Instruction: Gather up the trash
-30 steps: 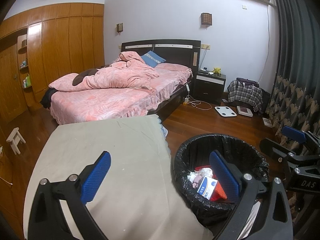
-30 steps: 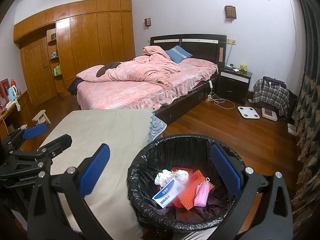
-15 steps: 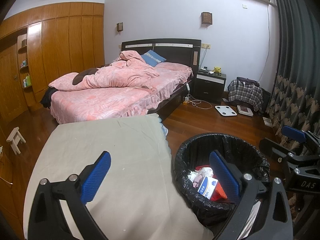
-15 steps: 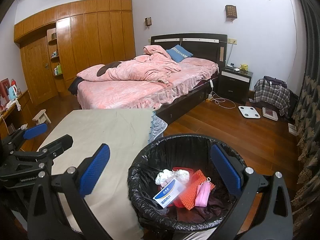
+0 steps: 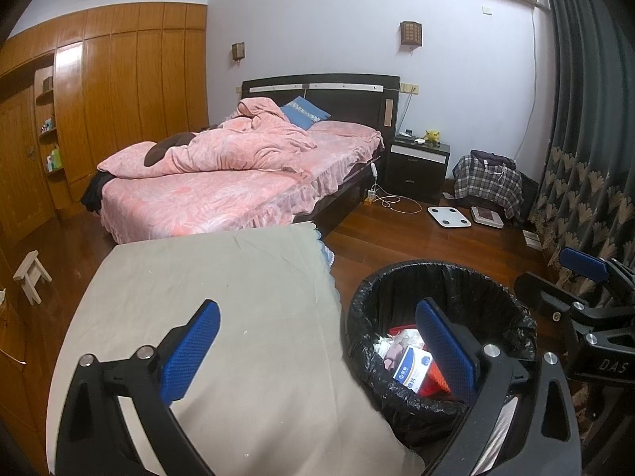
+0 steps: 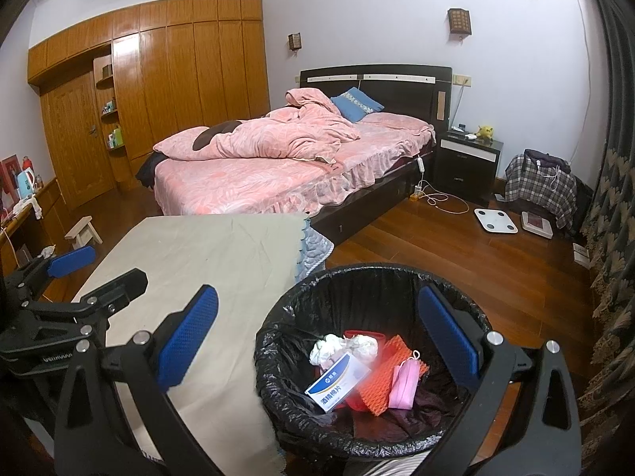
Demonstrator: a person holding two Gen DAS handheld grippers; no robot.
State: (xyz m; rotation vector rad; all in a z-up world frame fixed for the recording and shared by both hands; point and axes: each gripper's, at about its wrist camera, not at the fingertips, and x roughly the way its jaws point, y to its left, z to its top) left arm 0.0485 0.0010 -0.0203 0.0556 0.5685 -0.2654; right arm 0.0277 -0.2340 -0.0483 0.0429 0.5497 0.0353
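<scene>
A round bin with a black liner [image 6: 397, 277] [image 5: 448, 273] stands on the floor beside the cloth-covered table. Inside lie a white-and-blue box [image 6: 337, 380] [image 5: 412, 367], crumpled white tissue [image 6: 343, 347], an orange mesh piece [image 6: 383, 375] and a pink mask [image 6: 405, 384]. My right gripper [image 6: 317, 341] hovers open over the bin's near left rim, nothing between its blue pads. My left gripper [image 5: 317, 349] is open and empty too, straddling the table's right edge and the bin. Each gripper shows at the edge of the other's view.
The table carries a beige cloth [image 5: 222, 285] [image 6: 222, 254]. Behind it is a bed with pink bedding [image 5: 222, 182], a dark nightstand [image 5: 418, 166], a white scale [image 5: 448, 216] and a cable on the wooden floor. Dark curtains [image 5: 587, 158] hang at right; a small stool [image 5: 31, 277] stands at left.
Almost nothing: both views shifted very slightly, both grippers stay open above the bin and table edge, and the trash in the bin lies the same.
</scene>
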